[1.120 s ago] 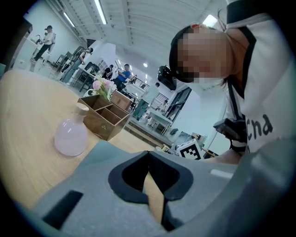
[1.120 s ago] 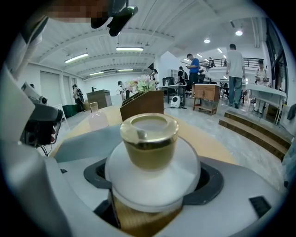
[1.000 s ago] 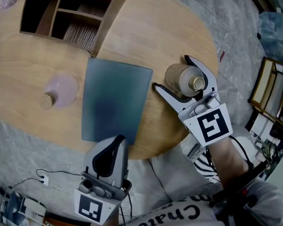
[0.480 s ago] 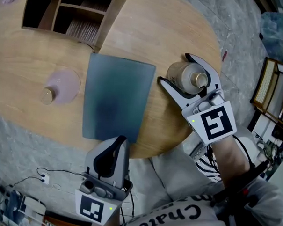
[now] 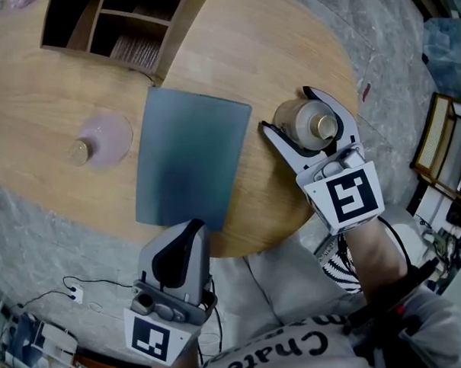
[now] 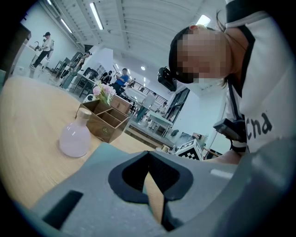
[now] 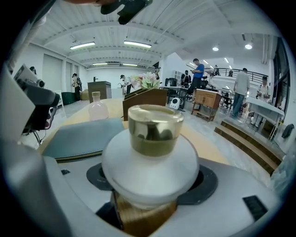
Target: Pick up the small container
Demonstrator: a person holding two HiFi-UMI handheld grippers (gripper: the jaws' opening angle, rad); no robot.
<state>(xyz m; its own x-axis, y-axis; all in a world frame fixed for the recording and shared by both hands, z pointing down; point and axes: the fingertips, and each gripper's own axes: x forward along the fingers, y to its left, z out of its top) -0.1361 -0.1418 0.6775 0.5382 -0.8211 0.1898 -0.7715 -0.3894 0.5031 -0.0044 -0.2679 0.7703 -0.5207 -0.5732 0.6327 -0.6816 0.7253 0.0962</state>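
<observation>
- The small container (image 5: 306, 126) stands upright near the right edge of the round worktop (image 5: 270, 48), just to the right of the grey-blue mat (image 5: 190, 162).
- My right claw (image 5: 287, 112) straddles it. The jaws are closing with the container between them, and I judge the pads are not yet pressing on its sides.
- My left claw (image 5: 188, 233) is idle. Its jaws are together with nothing in them, and it is held off the near edge of the worktop.
- The container has a white, rounded belly under a shiny gold cap (image 7: 155, 129). It looks like frosted glass or glazed ceramic, so I expect it to be stiff, smooth and fairly slippery, and breakable if it drops.
- It is small, so weight should be no trouble. I cannot tell whether anything is inside.
- I would grip the widest part of the belly, one pad on each side. Higher or lower on the curve, it could squirt out as the jaws squeeze.
- I would avoid the cap, since it may only sit loosely on the neck.
- It stands close to the edge, so a slip could send it to the floor.
- The pink flask (image 5: 103, 139) near the left edge and the wooden organiser (image 5: 117, 28) at the far edge are well apart from it.
</observation>
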